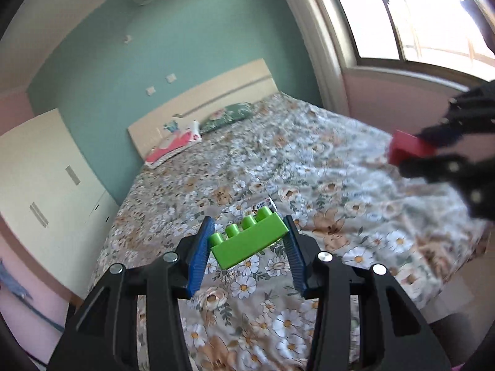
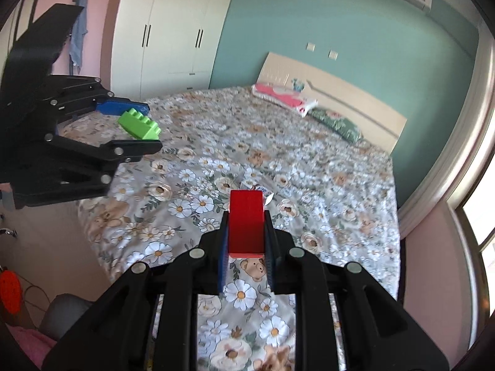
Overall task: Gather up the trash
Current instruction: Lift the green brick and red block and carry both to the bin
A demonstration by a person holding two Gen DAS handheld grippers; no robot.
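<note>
My left gripper (image 1: 249, 241) is shut on a green studded toy brick (image 1: 249, 239) and holds it above the flowered bed. It also shows in the right wrist view (image 2: 139, 130) at the left, with the green brick (image 2: 140, 125) between its fingers. My right gripper (image 2: 247, 230) is shut on a red block (image 2: 246, 221) above the bed; it also shows in the left wrist view (image 1: 414, 154) at the right edge with the red block (image 1: 408, 150). A small white wrapper (image 1: 264, 204) lies on the bedspread beyond the green brick, and it also shows in the right wrist view (image 2: 263, 191).
The bed (image 1: 309, 170) has a flowered spread, a wooden headboard (image 1: 216, 95), a pink pillow (image 1: 173, 150) and a green pillow (image 1: 227, 117). A white wardrobe (image 2: 170, 31) stands left of the bed. A window (image 1: 417, 12) is on the right. A grey bin (image 2: 63, 312) and orange disc (image 2: 9, 290) sit by the bed's foot.
</note>
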